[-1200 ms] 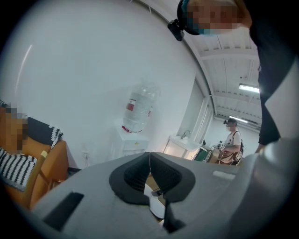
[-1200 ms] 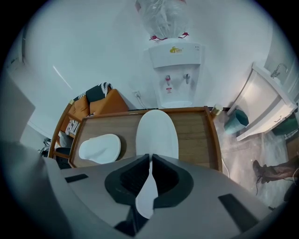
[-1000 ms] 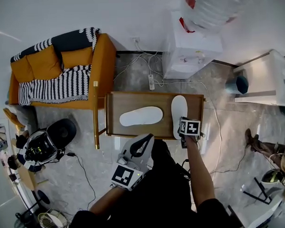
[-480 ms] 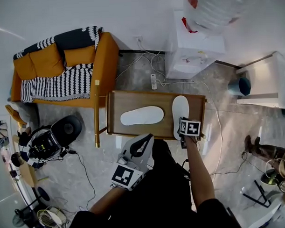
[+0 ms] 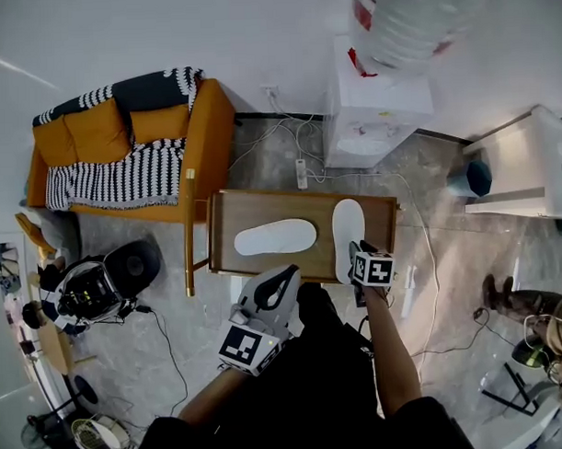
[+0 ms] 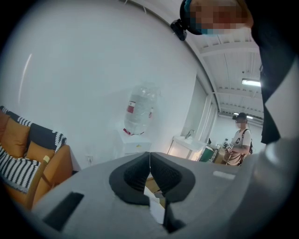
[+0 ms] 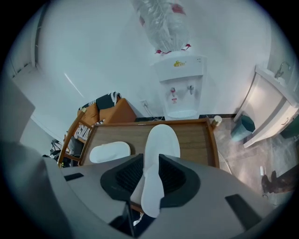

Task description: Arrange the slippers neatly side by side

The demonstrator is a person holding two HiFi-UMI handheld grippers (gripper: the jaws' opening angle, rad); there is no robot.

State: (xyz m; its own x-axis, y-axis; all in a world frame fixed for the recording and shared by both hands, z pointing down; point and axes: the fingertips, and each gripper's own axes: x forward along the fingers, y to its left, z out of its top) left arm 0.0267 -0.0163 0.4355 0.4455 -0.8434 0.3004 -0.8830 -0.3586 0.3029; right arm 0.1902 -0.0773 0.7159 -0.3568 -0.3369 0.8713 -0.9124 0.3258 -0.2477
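Two white slippers lie on a wooden tray table (image 5: 308,201). The left slipper (image 5: 275,237) lies crosswise; it also shows in the right gripper view (image 7: 110,151). The right slipper (image 5: 346,228) points away from me, its heel at the near edge. My right gripper (image 5: 357,255) hangs just above that heel. Its jaws have just been opening, and the right slipper (image 7: 161,142) shows in the gap between them, with the pads off it (image 7: 150,175). My left gripper (image 5: 285,278) is held near my body, short of the table, its pads pressed together on nothing (image 6: 150,168).
An orange sofa (image 5: 122,142) with a striped blanket stands left of the table. A water dispenser (image 5: 378,105) stands behind it, with a power strip (image 5: 300,168) and cables on the floor. A white counter (image 5: 537,164) is at the right. A person (image 6: 240,140) stands far off.
My right gripper has let go of the right slipper's heel and drawn back a little toward me. The slipper stays on the table. The left gripper has kept still.
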